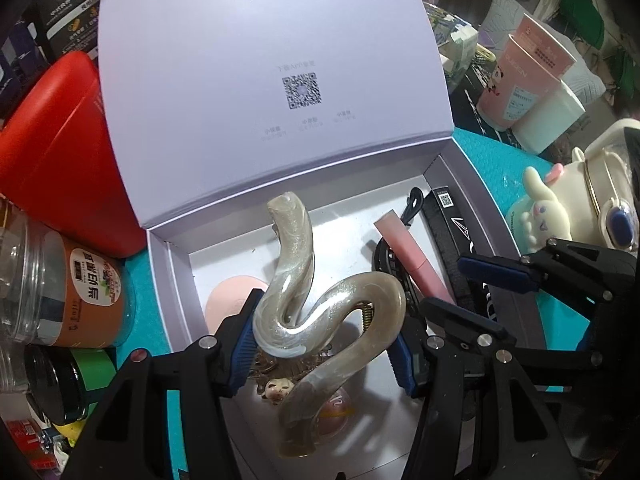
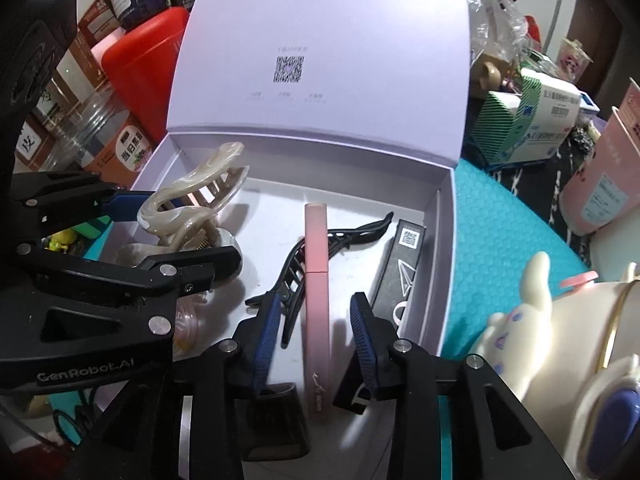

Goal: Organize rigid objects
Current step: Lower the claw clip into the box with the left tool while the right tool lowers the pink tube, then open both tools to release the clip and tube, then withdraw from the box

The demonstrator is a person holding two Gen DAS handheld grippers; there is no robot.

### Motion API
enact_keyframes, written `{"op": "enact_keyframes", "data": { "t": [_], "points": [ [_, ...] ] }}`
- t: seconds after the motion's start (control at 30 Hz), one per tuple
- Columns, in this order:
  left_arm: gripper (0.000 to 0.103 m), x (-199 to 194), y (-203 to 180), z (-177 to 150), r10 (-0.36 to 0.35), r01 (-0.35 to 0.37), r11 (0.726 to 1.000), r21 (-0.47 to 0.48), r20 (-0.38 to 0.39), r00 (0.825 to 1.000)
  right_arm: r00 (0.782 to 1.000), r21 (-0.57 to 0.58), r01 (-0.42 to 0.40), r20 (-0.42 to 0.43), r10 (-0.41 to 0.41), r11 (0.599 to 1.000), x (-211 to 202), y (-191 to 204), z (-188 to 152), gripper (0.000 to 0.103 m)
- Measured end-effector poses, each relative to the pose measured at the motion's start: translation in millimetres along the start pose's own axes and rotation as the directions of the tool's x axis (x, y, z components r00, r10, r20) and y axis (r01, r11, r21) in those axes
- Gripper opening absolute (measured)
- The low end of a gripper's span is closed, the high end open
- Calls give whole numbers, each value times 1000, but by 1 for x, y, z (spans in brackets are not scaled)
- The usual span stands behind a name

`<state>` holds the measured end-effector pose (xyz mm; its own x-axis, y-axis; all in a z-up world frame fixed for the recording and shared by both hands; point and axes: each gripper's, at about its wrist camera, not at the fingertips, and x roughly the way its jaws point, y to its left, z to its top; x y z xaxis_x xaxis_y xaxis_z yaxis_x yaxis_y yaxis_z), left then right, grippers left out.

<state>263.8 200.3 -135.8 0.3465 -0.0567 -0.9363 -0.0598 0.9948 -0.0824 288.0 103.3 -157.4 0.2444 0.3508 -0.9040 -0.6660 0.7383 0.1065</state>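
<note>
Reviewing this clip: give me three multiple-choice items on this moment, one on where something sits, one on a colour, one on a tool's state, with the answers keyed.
1. Where does the pink tube lie?
A. On the teal mat outside the box
B. Inside the open lavender box, between the black hair claw and the black carton
C. On the red container

2. What colour is the hair claw held by the left tool?
A. Pearly beige
B. Bright green
C. Black

3. What is the state of the right tool?
A. Shut on the pink tube
B. Shut on the black carton
C. Open, its fingers either side of the tube

Answers:
1 B: the right wrist view shows the tube on the box floor between those two items.
2 A: both views show a glossy, cream-beige claw.
3 C: a gap shows between each blue pad and the tube.
</note>
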Motion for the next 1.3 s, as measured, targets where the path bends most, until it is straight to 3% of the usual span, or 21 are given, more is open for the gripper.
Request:
{"op": "enact_keyframes", "data": {
  "t": [0.2,0.27,0.33,0.37,0.97,1.3],
  "points": [
    [57,-3,1,-1,40,-40,999,-4,-4,999,1000,-2,22,10,-22,1000,-12,-3,-2,37],
    [63,-6,2,-2,40,-40,999,-14,2,999,999,-4,35,14,-35,999,-18,-5,-2,38],
    [82,-8,4,-2,49,-49,999,-20,5,999,999,-8,45,18,-45,999,-26,-10,-6,41],
    [83,-9,5,-1,49,-49,999,-22,5,999,999,-9,48,21,-48,999,-28,-10,-8,41],
    [84,-52,-4,-8,100,-100,995,-13,55,993,997,-14,58,46,-57,998,-51,1,-11,44],
    [84,-99,6,-4,147,-138,987,-83,123,982,994,-26,55,94,-53,998,-84,8,-1,46]
  ]
}}
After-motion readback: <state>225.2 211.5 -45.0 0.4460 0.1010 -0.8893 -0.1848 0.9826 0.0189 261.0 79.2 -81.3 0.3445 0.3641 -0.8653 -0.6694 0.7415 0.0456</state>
